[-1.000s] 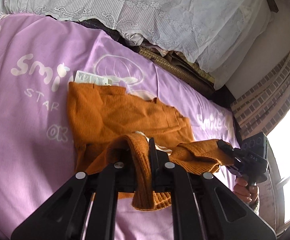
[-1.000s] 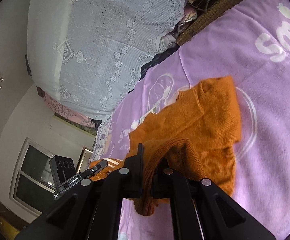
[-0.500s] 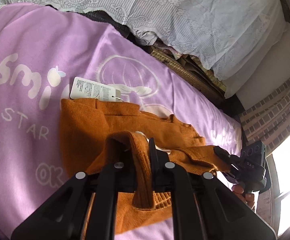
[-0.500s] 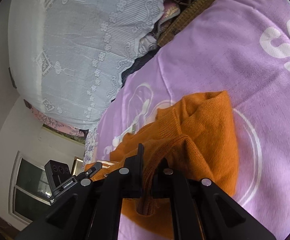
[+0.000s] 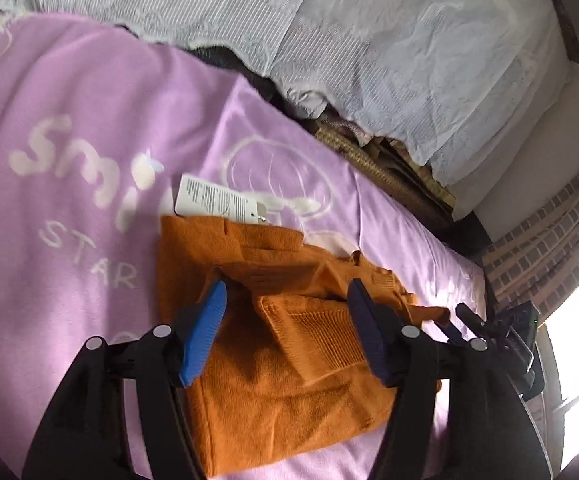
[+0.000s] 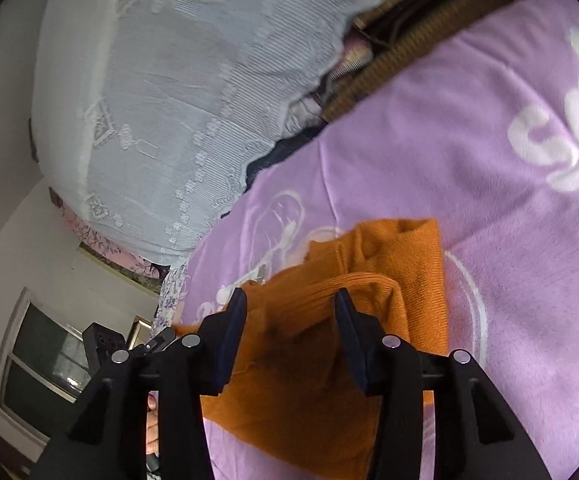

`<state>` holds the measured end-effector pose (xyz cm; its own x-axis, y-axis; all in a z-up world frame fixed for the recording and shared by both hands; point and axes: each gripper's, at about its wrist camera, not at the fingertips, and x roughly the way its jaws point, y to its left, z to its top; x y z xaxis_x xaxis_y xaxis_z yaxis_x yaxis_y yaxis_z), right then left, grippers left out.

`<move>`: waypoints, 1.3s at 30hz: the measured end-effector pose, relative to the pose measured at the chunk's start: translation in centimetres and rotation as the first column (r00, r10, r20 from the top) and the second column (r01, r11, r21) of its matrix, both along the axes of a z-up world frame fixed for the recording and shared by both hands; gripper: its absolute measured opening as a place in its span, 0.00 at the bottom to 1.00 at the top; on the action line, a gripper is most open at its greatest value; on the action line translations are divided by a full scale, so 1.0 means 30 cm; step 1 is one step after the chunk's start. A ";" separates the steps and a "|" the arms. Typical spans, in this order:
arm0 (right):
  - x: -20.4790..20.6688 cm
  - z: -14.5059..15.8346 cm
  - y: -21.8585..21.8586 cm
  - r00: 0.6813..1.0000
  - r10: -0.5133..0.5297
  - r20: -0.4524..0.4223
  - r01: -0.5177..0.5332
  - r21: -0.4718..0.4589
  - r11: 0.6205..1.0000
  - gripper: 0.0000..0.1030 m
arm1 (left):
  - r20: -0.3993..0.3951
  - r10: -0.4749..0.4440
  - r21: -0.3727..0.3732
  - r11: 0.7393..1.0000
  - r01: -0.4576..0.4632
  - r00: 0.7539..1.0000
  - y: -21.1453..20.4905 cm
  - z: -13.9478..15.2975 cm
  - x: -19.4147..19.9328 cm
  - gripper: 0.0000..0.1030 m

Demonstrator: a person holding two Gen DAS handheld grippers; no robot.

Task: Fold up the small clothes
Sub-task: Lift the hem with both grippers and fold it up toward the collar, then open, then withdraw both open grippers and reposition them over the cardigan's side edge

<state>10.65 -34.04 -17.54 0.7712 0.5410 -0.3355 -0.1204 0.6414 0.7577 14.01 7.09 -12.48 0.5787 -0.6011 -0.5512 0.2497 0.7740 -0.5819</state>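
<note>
Left wrist view: a purple blanket [image 5: 89,112] with white lettering covers the bed and carries everything else. At its far edge lies a pale lace-trimmed cover [image 5: 369,40] over a heap of bedding. An orange knitted garment [image 5: 289,380] lies folded on the blanket, a ribbed band uppermost, its far edge beside a white paper tag [image 5: 213,200] that rests flat on the purple cloth. The left gripper [image 5: 285,300] hangs over the garment with its blue-padded jaws parted wide; they have just been opening, and the knit lies below and between them, with neither pad pressing on it. The other gripper shows at the right edge, near the garment's corner.

Right wrist view: the same garment [image 6: 401,272] lies bunched on the blanket [image 6: 489,80], one fold raised into a ridge. The right gripper [image 6: 291,304] stands moderately open, having likewise just been opening; the ridge of knit sits between the jaws, released. A hand [image 6: 153,436] shows at the lower left, partly hidden.
</note>
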 end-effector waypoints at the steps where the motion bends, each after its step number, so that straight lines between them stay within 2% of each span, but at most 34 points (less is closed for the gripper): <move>1: -0.021 0.014 0.010 1.000 0.000 0.014 0.000 -0.014 1.000 0.46 | 0.003 -0.013 -0.005 1.000 0.013 1.000 0.003 0.007 -0.012 0.59; 3: -0.051 0.027 0.044 1.000 0.019 0.024 -0.018 -0.048 0.999 0.45 | 0.003 -0.048 0.005 0.999 0.048 0.999 0.000 0.010 -0.044 0.59; 6: -0.083 0.040 0.144 0.993 0.112 0.029 -0.107 -0.128 0.986 0.36 | 0.018 -0.120 0.023 0.993 0.119 0.993 -0.023 0.007 -0.092 0.59; 8: -0.095 0.039 0.211 0.982 0.188 0.018 -0.182 -0.173 0.968 0.32 | 0.021 -0.203 0.062 0.978 0.201 0.979 -0.061 -0.001 -0.124 0.60; 11: -0.101 0.020 0.297 0.956 0.290 -0.034 -0.290 -0.237 0.927 0.32 | 0.002 -0.248 0.093 0.964 0.247 0.969 -0.095 -0.030 -0.142 0.63; 14: -0.078 -0.013 0.357 0.945 0.313 -0.094 -0.327 -0.307 0.894 0.32 | -0.023 -0.291 0.096 0.952 0.291 0.957 -0.150 -0.049 -0.108 0.64; 15: -0.059 -0.024 0.368 0.946 0.304 -0.115 -0.325 -0.326 0.888 0.28 | -0.032 -0.295 0.106 0.949 0.297 0.955 -0.166 -0.057 -0.094 0.64; 16: -0.028 -0.034 0.378 0.948 0.286 -0.140 -0.318 -0.352 0.880 0.26 | -0.046 -0.284 0.136 0.948 0.287 0.958 -0.188 -0.066 -0.067 0.65; 18: 0.052 -0.038 0.384 0.957 0.237 -0.169 -0.286 -0.407 0.867 0.13 | -0.074 -0.213 0.209 0.952 0.224 0.974 -0.212 -0.084 0.005 0.65; 19: 0.093 -0.030 0.377 0.965 0.207 -0.162 -0.258 -0.425 0.868 0.13 | -0.094 -0.167 0.230 0.956 0.185 0.981 -0.211 -0.092 0.052 0.65; 21: 0.177 -0.008 0.327 0.989 0.082 -0.120 -0.127 -0.439 0.890 0.13 | -0.115 -0.068 0.203 0.975 0.090 0.991 -0.174 -0.090 0.133 0.65; 23: 0.242 0.021 0.244 0.997 -0.056 -0.055 0.032 -0.373 0.927 0.18 | -0.097 0.036 0.135 0.991 -0.023 0.995 -0.121 -0.063 0.177 0.65; 24: 0.256 0.024 0.211 0.994 -0.099 -0.050 0.077 -0.335 0.939 0.18 | -0.079 0.074 0.132 0.989 -0.063 0.994 -0.106 -0.048 0.180 0.65; 26: 0.248 0.014 0.178 0.993 -0.106 -0.041 0.092 -0.269 0.959 0.18 | -0.027 0.125 0.141 0.983 -0.120 0.992 -0.084 -0.020 0.159 0.68; 27: 0.231 0.007 0.172 0.994 -0.100 -0.033 0.088 -0.255 0.963 0.18 | 0.004 0.127 0.146 0.981 -0.127 0.992 -0.080 -0.008 0.131 0.72; 29: 0.194 -0.001 0.170 0.994 -0.112 -0.014 0.104 -0.278 0.955 0.18 | 0.045 0.094 0.152 0.983 -0.100 0.995 -0.088 0.005 0.089 0.73; 31: 0.159 0.031 0.172 0.990 -0.133 0.039 0.139 -0.263 0.955 0.18 | 0.084 0.010 0.173 0.985 -0.024 0.996 -0.126 0.016 0.049 0.73; 33: 0.132 0.068 0.169 0.990 -0.101 0.098 0.120 -0.216 0.969 0.18 | 0.141 -0.069 0.210 0.977 0.038 0.988 -0.173 0.035 0.006 0.73; 35: 0.092 0.122 0.200 0.989 0.009 0.148 0.026 -0.230 0.973 0.18 | 0.197 -0.130 0.266 0.961 0.075 0.972 -0.217 0.055 -0.043 0.73; 37: 0.061 0.139 0.259 0.981 0.144 0.130 -0.100 -0.296 0.950 0.19 | 0.196 -0.160 0.303 0.948 0.095 0.967 -0.239 0.055 -0.057 0.73; 39: 0.047 0.122 0.314 0.971 0.220 0.097 -0.176 -0.338 0.924 0.28 | 0.165 -0.175 0.314 0.942 0.117 0.971 -0.238 0.035 -0.054 0.73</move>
<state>12.06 -24.63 -13.86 0.7085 0.5651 -0.4227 -0.3535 0.8026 0.4805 12.39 -0.06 -11.43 0.6078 -0.5102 -0.6086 0.4552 0.8518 -0.2595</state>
